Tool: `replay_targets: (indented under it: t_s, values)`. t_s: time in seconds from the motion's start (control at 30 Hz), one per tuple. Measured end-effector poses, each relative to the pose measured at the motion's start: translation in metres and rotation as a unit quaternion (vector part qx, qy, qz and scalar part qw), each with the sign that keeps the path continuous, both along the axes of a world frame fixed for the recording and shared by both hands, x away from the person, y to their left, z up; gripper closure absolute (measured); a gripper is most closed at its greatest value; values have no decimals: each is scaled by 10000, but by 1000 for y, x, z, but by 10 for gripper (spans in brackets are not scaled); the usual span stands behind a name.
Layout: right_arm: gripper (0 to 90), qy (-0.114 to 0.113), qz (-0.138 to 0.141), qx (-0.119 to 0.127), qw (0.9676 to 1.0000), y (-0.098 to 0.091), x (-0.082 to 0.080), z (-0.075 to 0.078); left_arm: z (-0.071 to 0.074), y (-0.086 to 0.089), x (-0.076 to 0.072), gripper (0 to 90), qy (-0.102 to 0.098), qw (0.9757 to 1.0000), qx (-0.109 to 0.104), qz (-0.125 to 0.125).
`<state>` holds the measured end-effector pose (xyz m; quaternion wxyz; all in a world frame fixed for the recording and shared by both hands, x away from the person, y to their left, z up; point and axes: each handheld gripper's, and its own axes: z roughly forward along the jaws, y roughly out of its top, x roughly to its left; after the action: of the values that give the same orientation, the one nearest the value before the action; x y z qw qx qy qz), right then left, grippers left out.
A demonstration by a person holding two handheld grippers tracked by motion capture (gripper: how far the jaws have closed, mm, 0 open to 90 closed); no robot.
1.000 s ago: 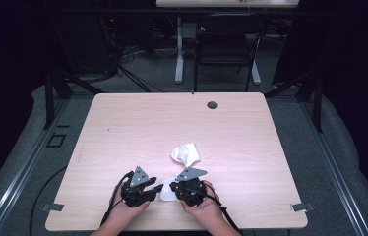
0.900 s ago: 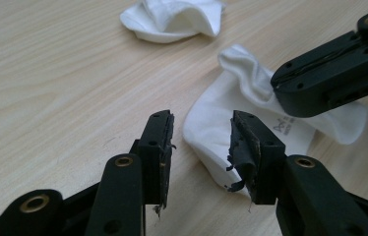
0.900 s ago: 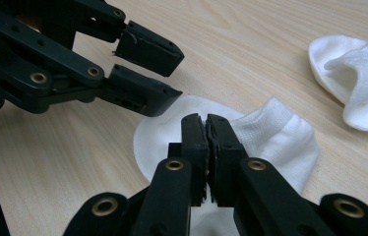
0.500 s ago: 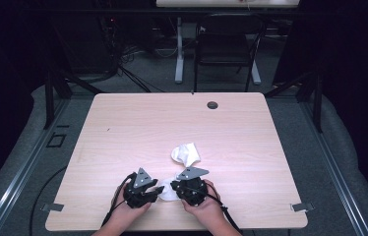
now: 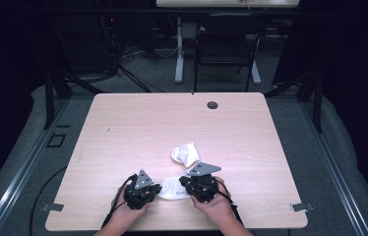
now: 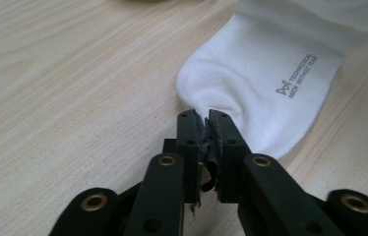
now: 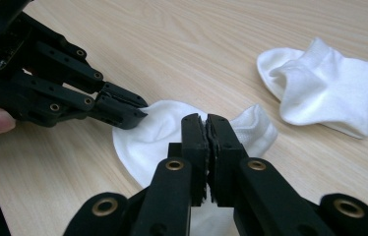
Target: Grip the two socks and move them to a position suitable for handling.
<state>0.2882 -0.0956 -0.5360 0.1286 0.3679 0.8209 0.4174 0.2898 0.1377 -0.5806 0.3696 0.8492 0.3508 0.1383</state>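
Note:
A white sock (image 5: pixel 171 188) lies flat near the table's front edge, between my two grippers. My left gripper (image 5: pixel 158 190) has just been closing its jaws, and they now pinch the rounded end of this sock (image 6: pixel 265 83), as the left gripper view (image 6: pixel 204 118) shows. My right gripper (image 5: pixel 183 186) is shut on the opposite side of the same sock (image 7: pixel 152 132), with its jaws (image 7: pixel 205 120) pressed together over the fabric. The left gripper (image 7: pixel 140 110) bites the sock's far edge in the right gripper view. A second, crumpled white sock (image 5: pixel 184 154) lies just beyond (image 7: pixel 320 93).
The light wooden table (image 5: pixel 147 123) has a dark cable grommet (image 5: pixel 212 104) near its far edge. A chair (image 5: pixel 224 49) and desk legs stand behind the table on the dark floor.
The left gripper's jaws closed onto the end of the near sock. The right gripper lifted slightly, still shut on the sock. The crumpled sock stayed put.

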Motion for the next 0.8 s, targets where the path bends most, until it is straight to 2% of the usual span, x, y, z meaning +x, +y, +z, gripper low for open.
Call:
replay_targets:
  t_s: [0.2,0.5,0.8]
  values:
    - [872,-40,-111,-46,9999,-14,-1,2,1,1,1,885,32,10000,32,40]
    - [872,35,-294,-43,9996,-32,-1,0,1,6,4,886,69,9999,25,143]
    - [872,202,-534,-26,9984,-48,-1,-12,2,10,5,887,108,9998,29,174]
